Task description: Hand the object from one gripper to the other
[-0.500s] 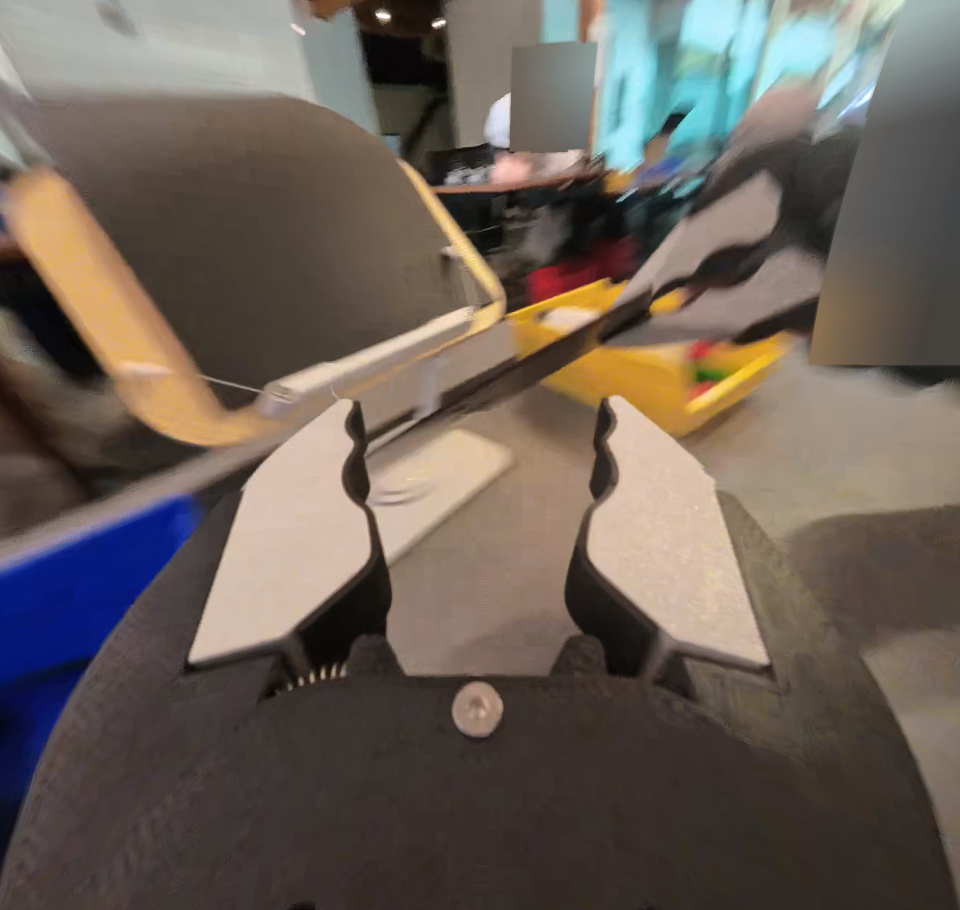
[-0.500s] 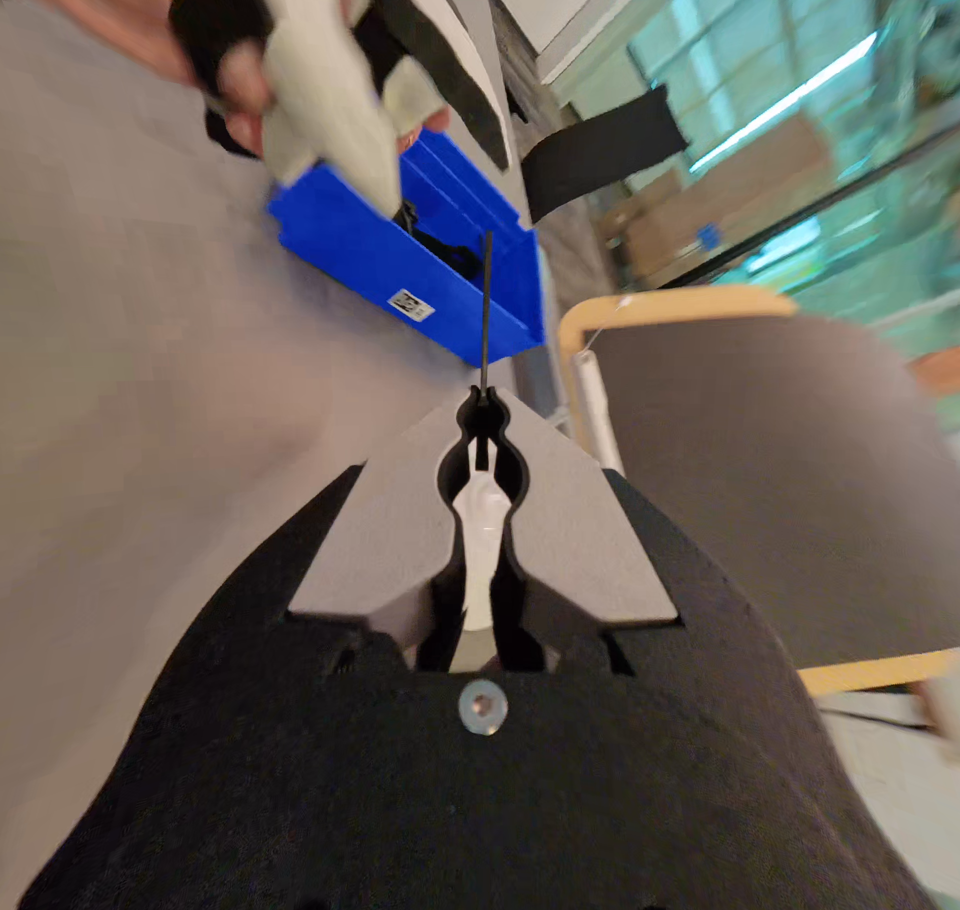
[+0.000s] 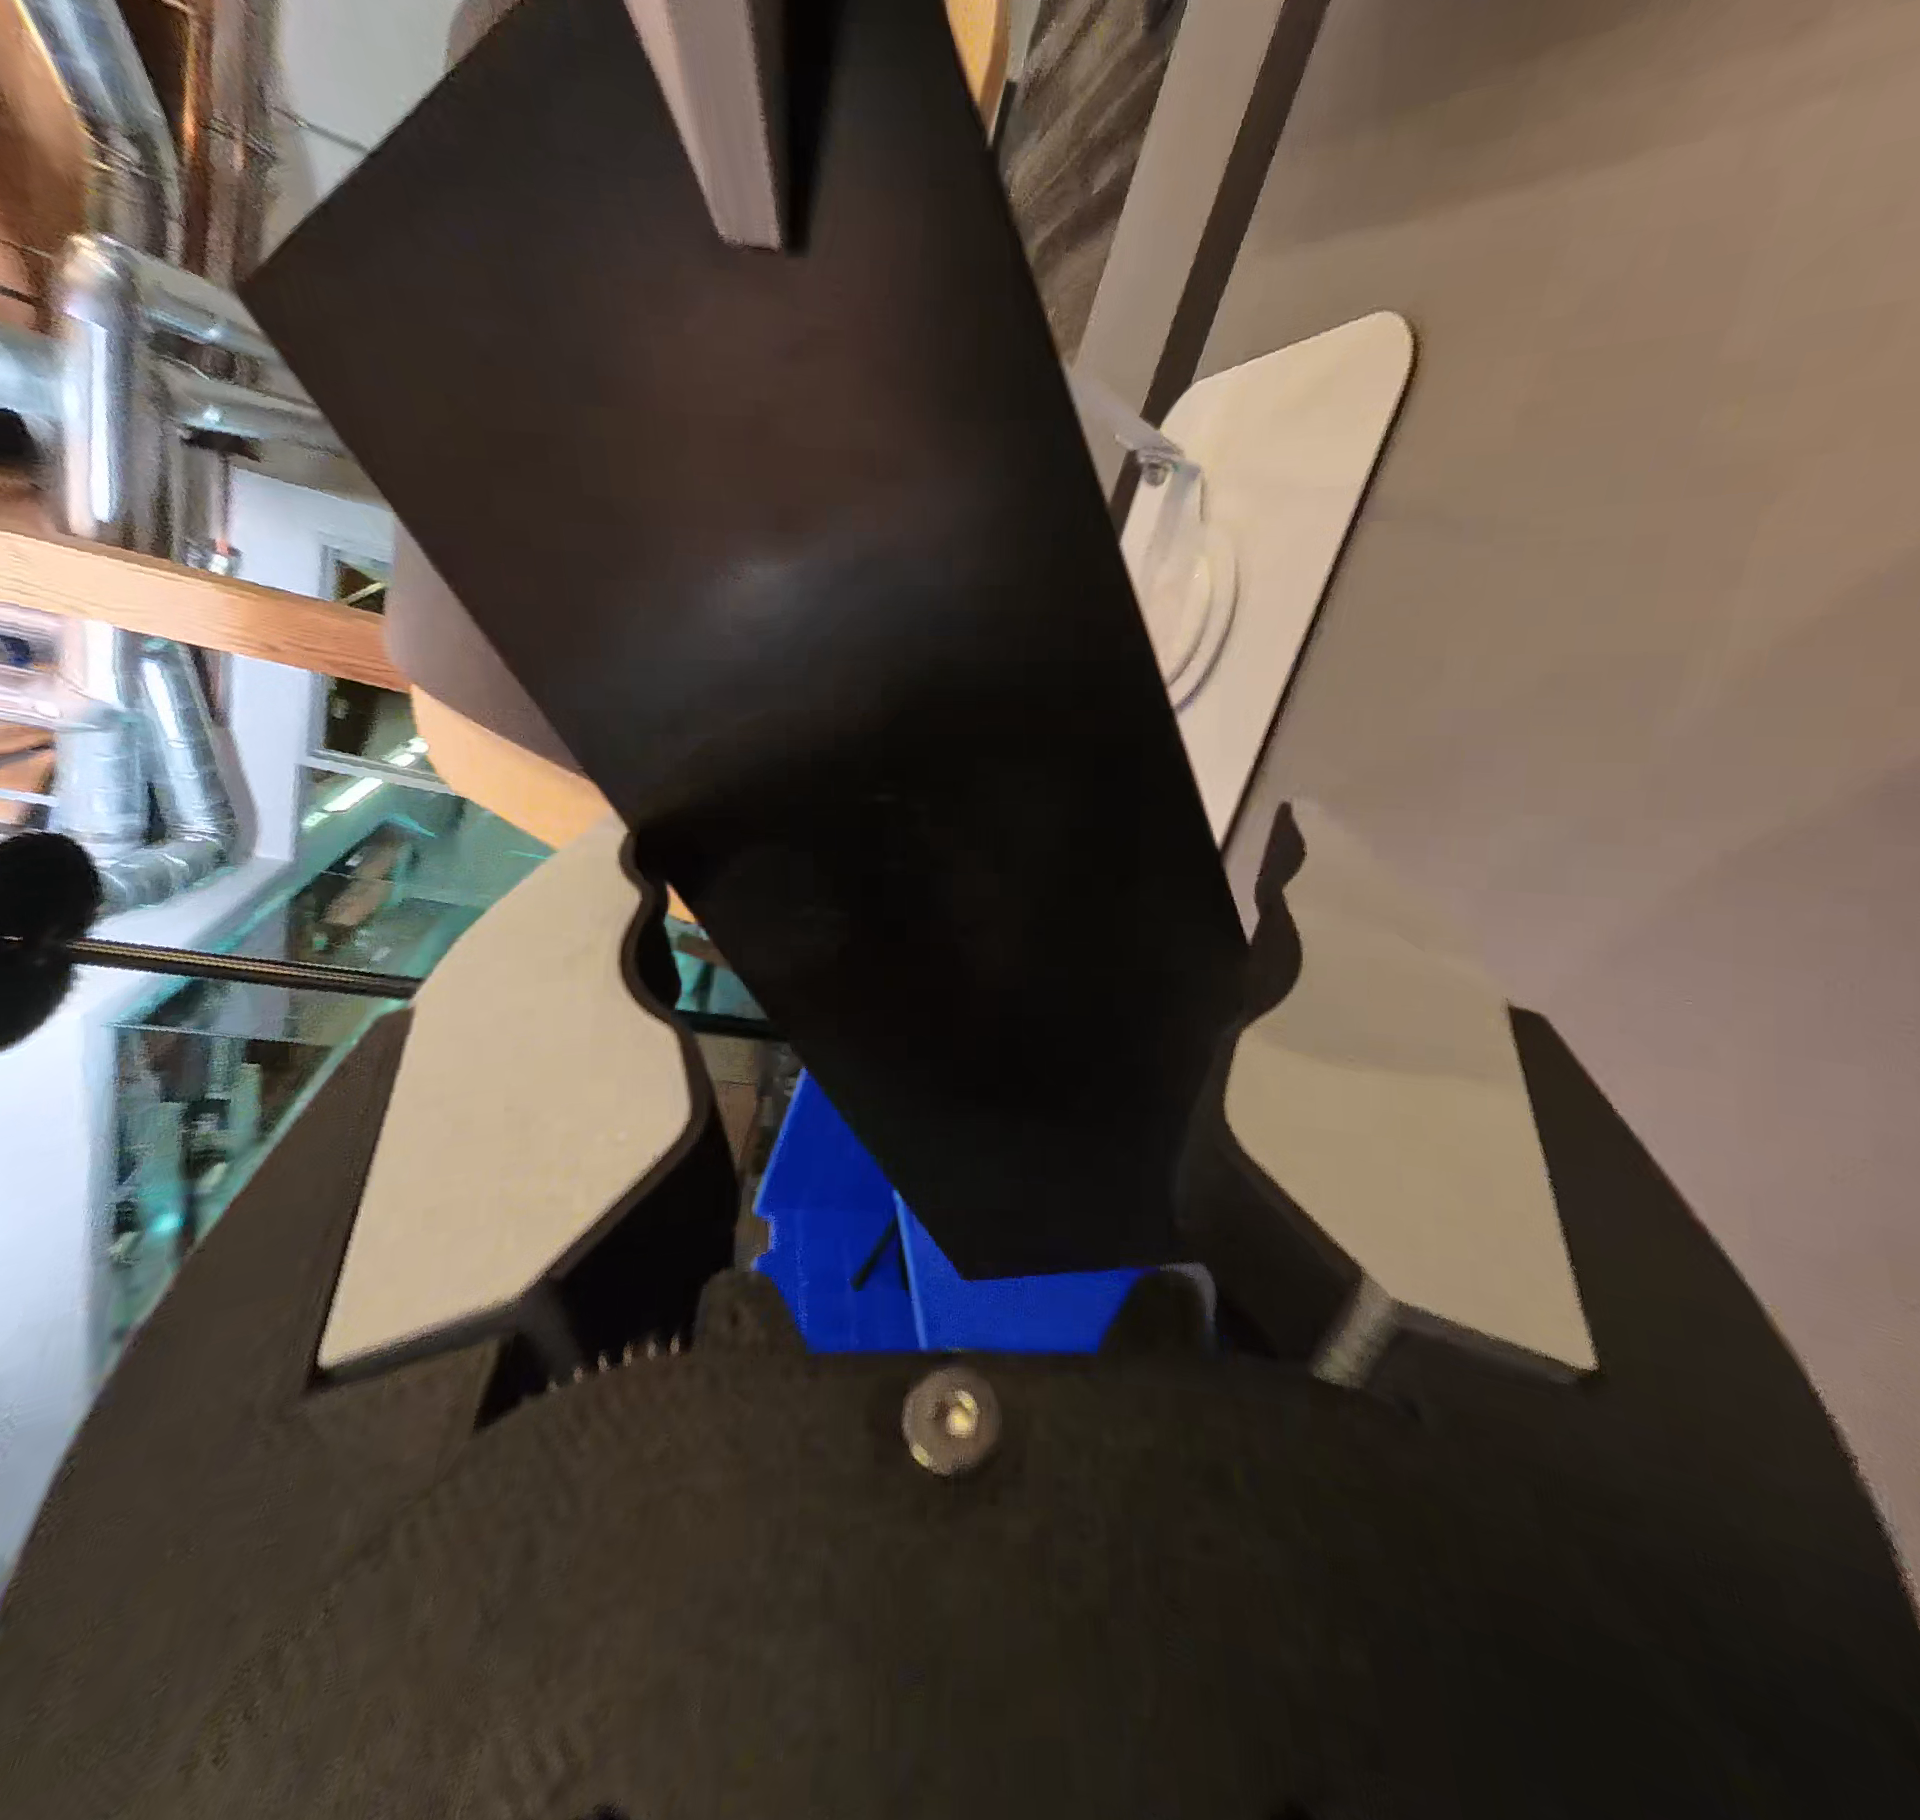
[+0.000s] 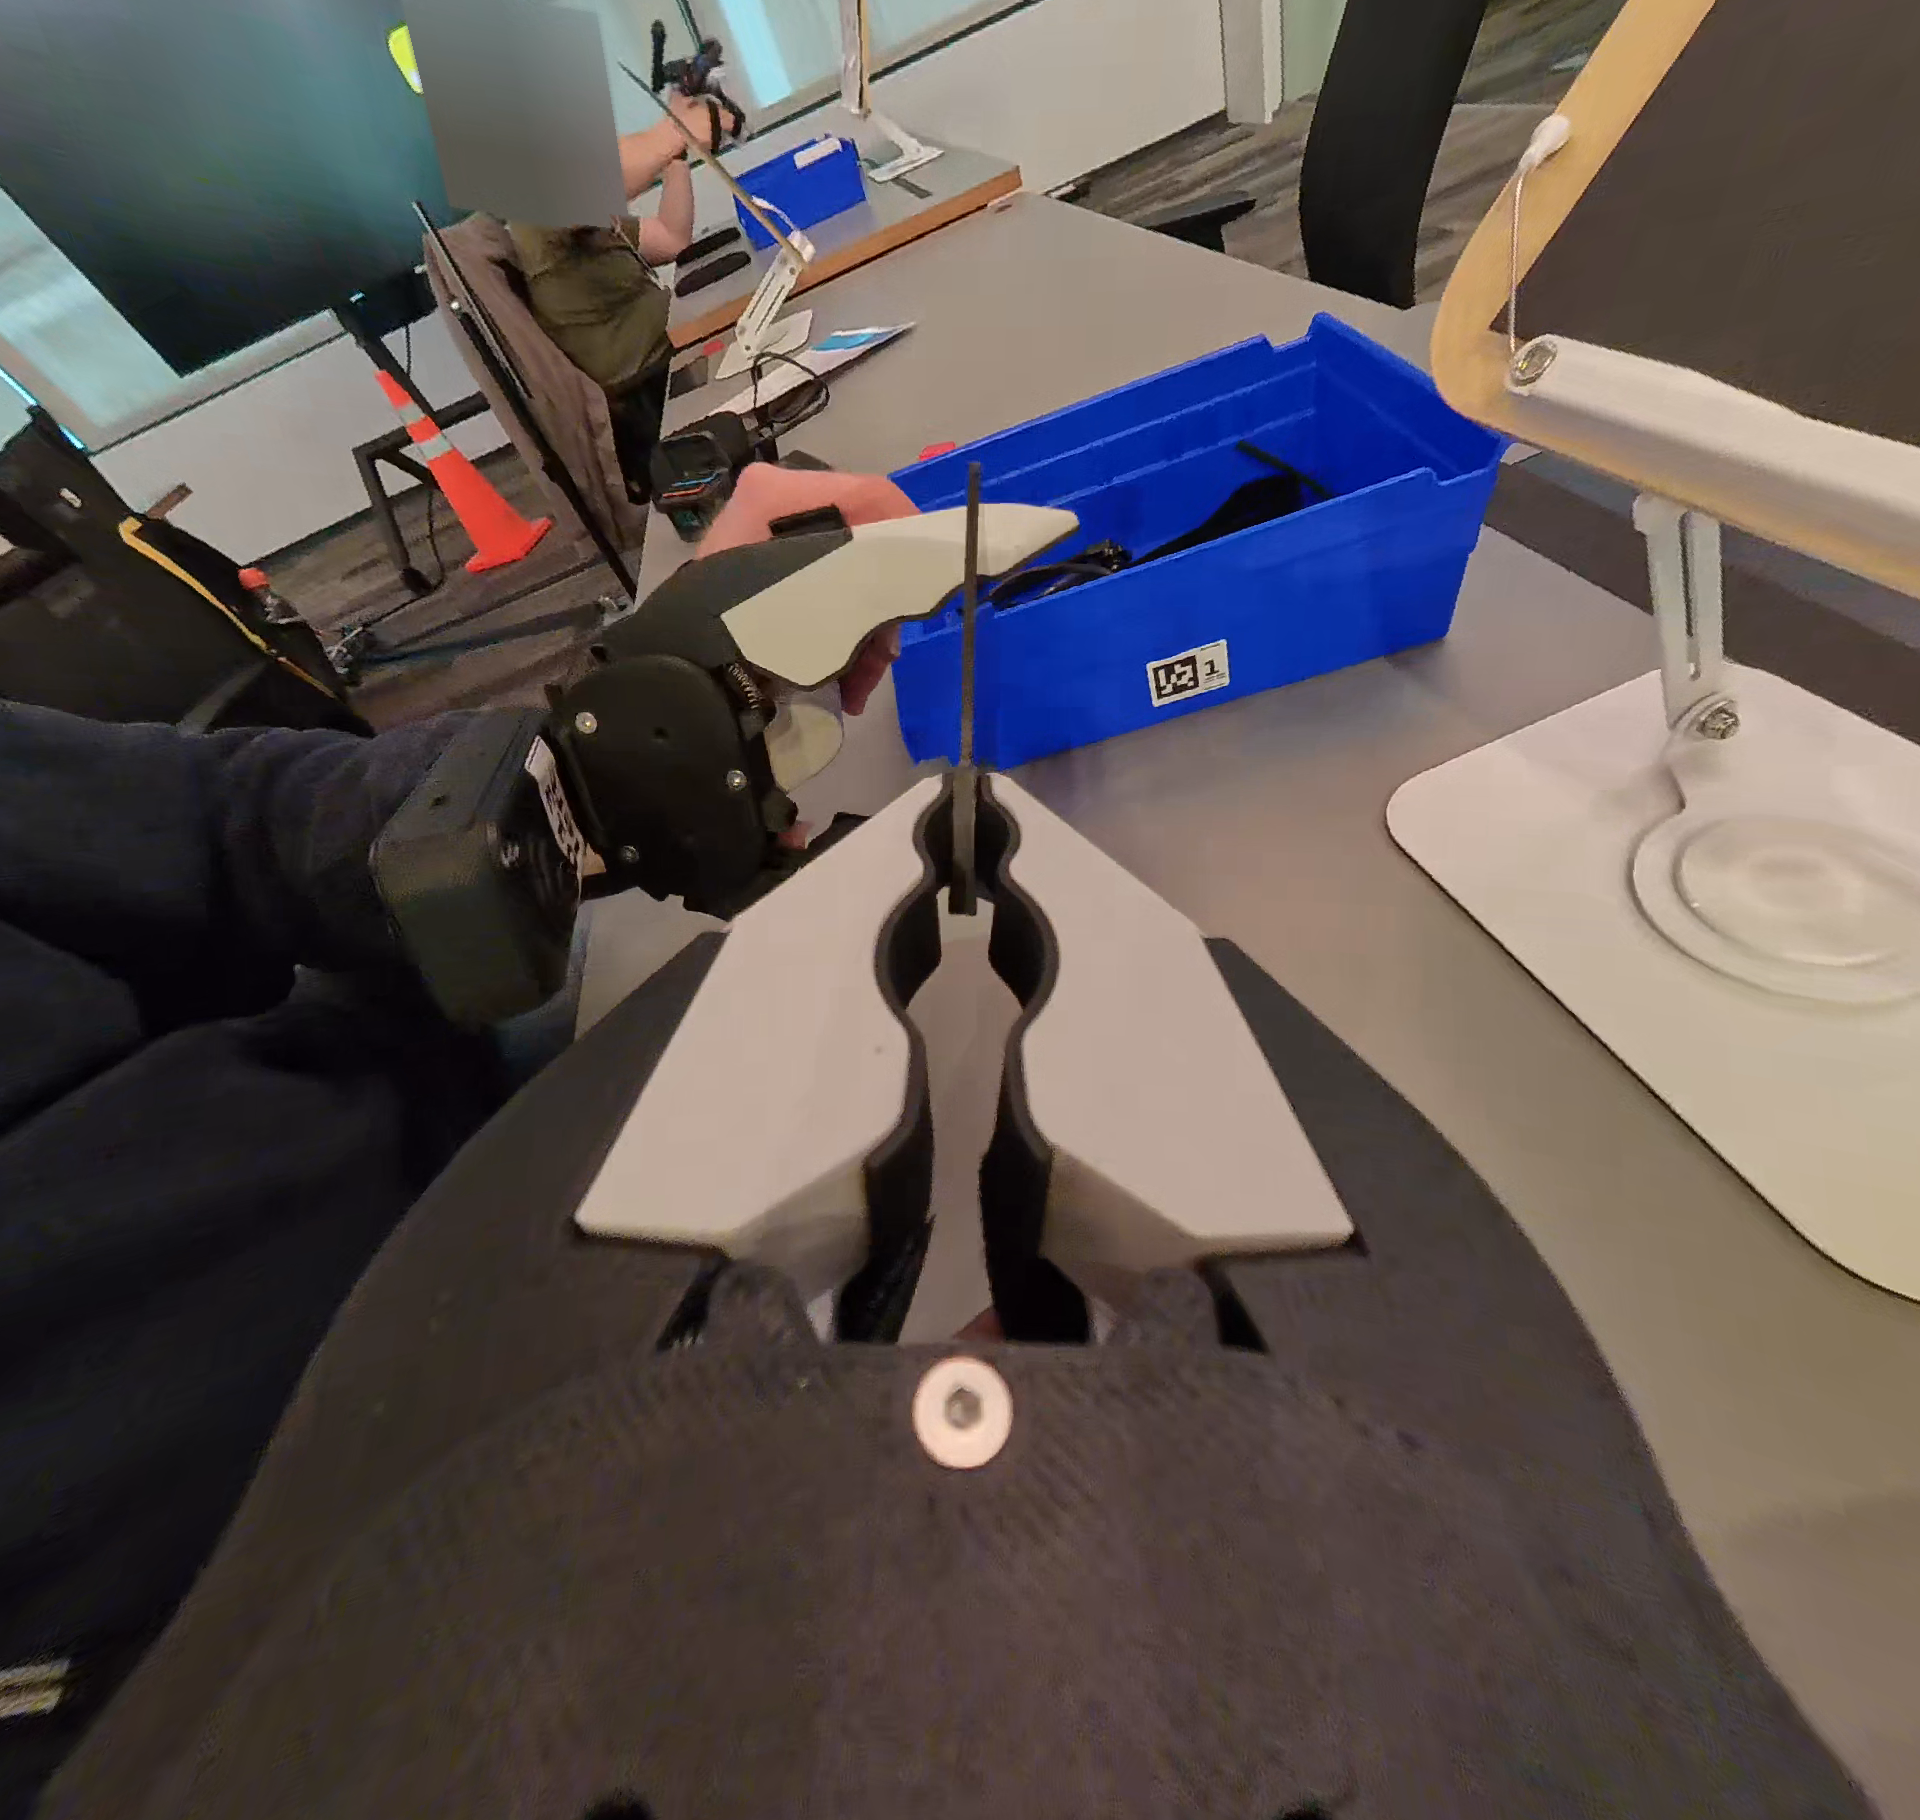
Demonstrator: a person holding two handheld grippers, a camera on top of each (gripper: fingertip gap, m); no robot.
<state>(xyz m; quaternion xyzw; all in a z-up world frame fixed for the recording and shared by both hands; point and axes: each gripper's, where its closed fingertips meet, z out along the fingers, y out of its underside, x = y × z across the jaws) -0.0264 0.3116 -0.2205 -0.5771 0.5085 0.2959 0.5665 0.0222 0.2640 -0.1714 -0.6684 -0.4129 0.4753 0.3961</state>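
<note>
In the left view, the left gripper (image 3: 951,949) has its fingers (image 3: 540,1095) wide apart, and a flat black plate (image 3: 748,544) sits between them. A blue bin (image 3: 862,1240) shows behind. In the right view, the right gripper (image 4: 961,804) pinches the plate (image 4: 971,627) edge-on, above the grey counter (image 4: 1195,835), near the bin (image 4: 1195,565) and a white stand (image 4: 1683,897).

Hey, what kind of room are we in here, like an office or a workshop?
Probably an open office used as a test lab: long grey tables, a big dark screen on a stand, a traffic cone on the floor, and another person working with a blue bin.
</note>
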